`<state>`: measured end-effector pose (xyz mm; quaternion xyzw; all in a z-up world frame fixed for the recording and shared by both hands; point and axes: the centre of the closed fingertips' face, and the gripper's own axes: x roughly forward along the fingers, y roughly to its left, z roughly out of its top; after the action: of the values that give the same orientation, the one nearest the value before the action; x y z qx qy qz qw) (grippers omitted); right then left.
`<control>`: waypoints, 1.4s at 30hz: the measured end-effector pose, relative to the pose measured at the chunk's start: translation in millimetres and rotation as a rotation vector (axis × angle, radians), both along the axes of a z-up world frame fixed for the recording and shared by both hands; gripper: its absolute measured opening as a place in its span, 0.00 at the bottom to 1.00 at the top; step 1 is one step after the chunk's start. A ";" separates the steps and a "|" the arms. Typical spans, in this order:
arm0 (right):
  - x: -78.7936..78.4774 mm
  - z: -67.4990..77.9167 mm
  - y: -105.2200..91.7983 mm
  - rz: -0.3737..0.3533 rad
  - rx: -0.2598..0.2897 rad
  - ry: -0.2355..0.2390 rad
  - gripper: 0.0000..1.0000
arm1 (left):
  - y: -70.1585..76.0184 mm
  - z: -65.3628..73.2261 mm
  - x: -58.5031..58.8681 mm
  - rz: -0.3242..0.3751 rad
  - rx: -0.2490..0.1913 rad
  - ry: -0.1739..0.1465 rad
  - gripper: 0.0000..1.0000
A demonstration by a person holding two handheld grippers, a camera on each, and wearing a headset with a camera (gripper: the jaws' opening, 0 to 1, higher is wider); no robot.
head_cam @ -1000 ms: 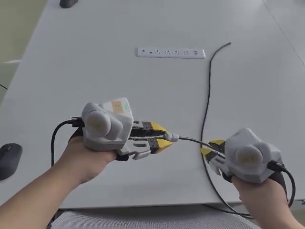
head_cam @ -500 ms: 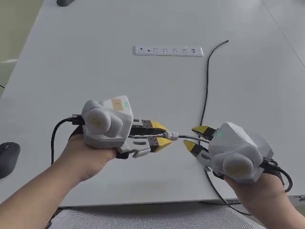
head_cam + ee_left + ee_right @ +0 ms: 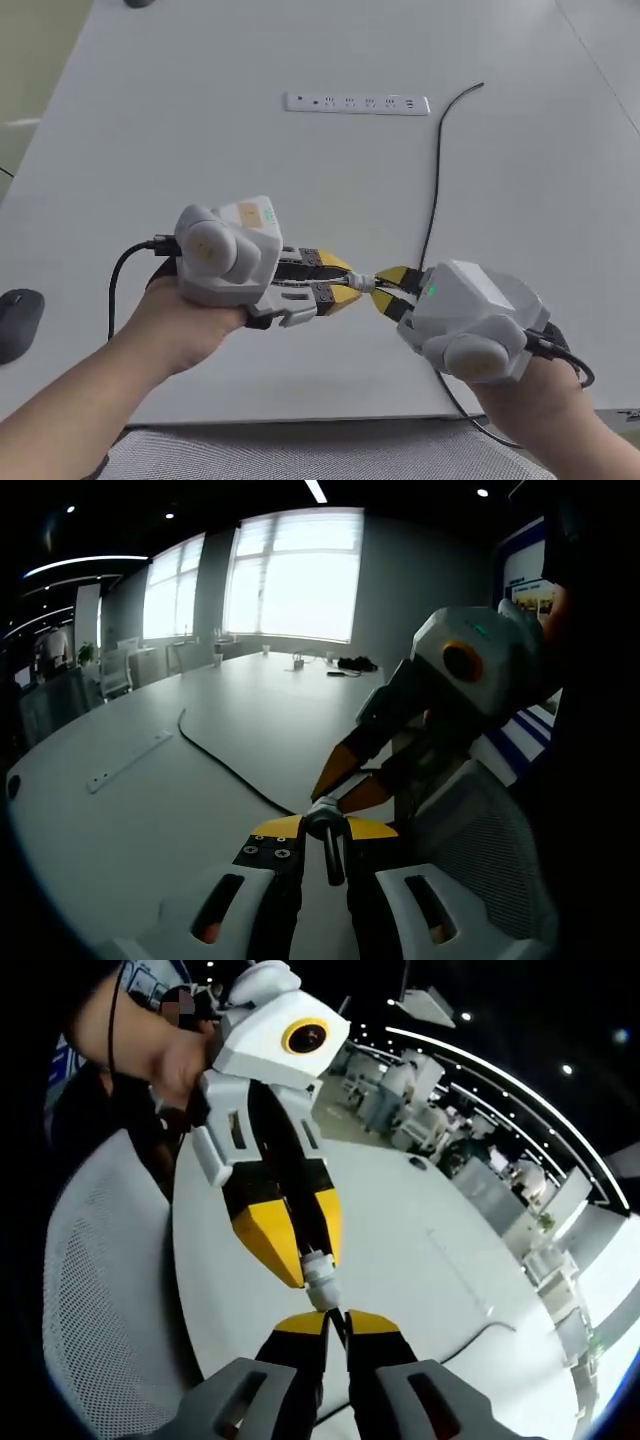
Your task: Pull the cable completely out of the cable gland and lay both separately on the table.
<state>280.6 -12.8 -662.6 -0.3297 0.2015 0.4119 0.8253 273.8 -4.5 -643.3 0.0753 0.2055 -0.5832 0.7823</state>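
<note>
While I'm holding the small grey plastic cable gland (image 3: 360, 283) above the white table (image 3: 200, 120), the left gripper (image 3: 343, 287) is clamping it with jaws nearly closed. The right gripper (image 3: 386, 291) is pinching the thin black cable (image 3: 436, 180) just beside the gland, jaws narrowed to a slit. I'm judging 2 risks: the smooth cable sliding through the right jaws under a pull, or the gland twisting out of the left tips and dropping.

A white power strip (image 3: 357, 103) is laid flat at the far side. A black mouse (image 3: 18, 322) is seen at the left, well apart from it. A grey mesh chair seat (image 3: 300, 458) is seen nearest.
</note>
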 end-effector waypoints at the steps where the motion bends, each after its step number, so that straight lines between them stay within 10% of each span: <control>1: -0.7 0.1 -0.2 -0.002 0.004 0.004 0.01 | -0.1 0.1 -0.1 0.001 -0.001 0.002 0.15; 42: 3.3 -43.3 -54.2 -0.209 -0.017 0.149 0.00 | 6.0 3.6 2.1 0.012 -0.017 -0.001 0.15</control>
<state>283.9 -67.0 -705.9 -0.2823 0.2989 0.3451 0.8437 275.9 1.5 -639.7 0.0678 0.2008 -0.5801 0.7865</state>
